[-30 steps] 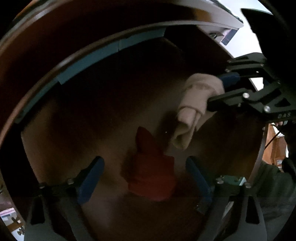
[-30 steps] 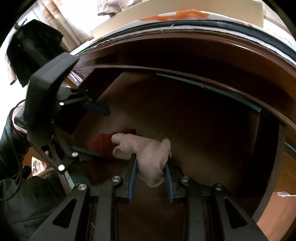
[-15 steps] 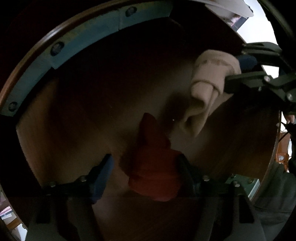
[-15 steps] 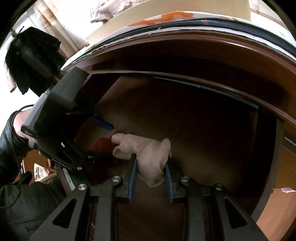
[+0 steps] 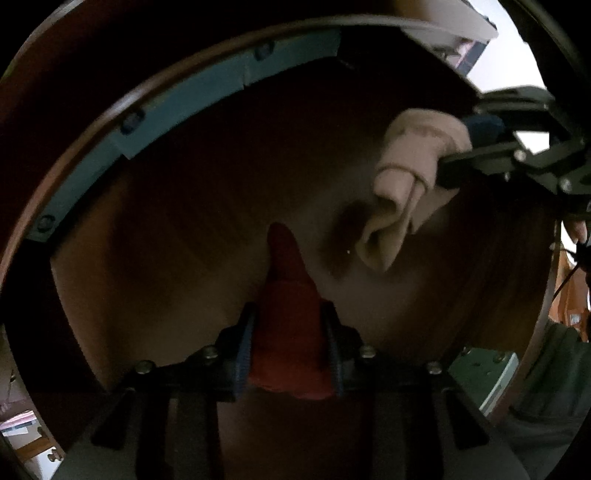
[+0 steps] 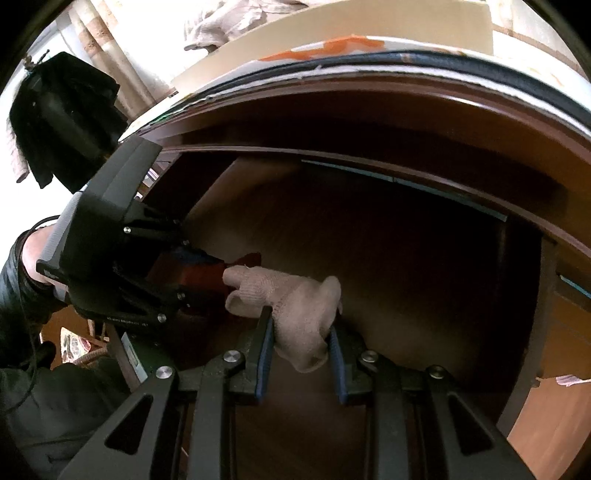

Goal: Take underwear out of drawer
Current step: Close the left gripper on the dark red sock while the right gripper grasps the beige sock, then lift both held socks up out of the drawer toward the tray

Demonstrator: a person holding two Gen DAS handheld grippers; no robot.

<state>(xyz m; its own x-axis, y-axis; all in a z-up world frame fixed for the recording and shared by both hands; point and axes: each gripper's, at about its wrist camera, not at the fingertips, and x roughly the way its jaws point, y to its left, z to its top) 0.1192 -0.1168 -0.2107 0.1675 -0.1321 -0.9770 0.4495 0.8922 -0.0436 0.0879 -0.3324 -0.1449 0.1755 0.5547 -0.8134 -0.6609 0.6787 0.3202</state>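
A red folded underwear (image 5: 286,266) lies on the wooden drawer floor (image 5: 177,229). The jaws of my left gripper (image 5: 288,312) are closing, and both blue pads press its sides. From the right wrist view the same left gripper (image 6: 218,277) points steeply down at the drawer's left, with the red underwear (image 6: 201,275) between its fingers. My right gripper (image 6: 299,321) is shut on a beige rolled underwear (image 6: 295,295) and holds it just above the floor. The beige underwear (image 5: 406,177) hangs at the upper right of the left wrist view, from the right gripper (image 5: 461,147).
A teal rail (image 5: 184,92) runs along the drawer's far wall. The cabinet's dark wooden edge (image 6: 369,122) arches over the drawer opening. A cardboard sheet (image 6: 351,22) lies on top. A black bag (image 6: 62,118) hangs at the left. A dark sleeve (image 6: 22,295) is behind the left gripper.
The left gripper's wide-open jaws have come down around the red underwear and closed onto it. The right gripper has kept still with the beige underwear in it.
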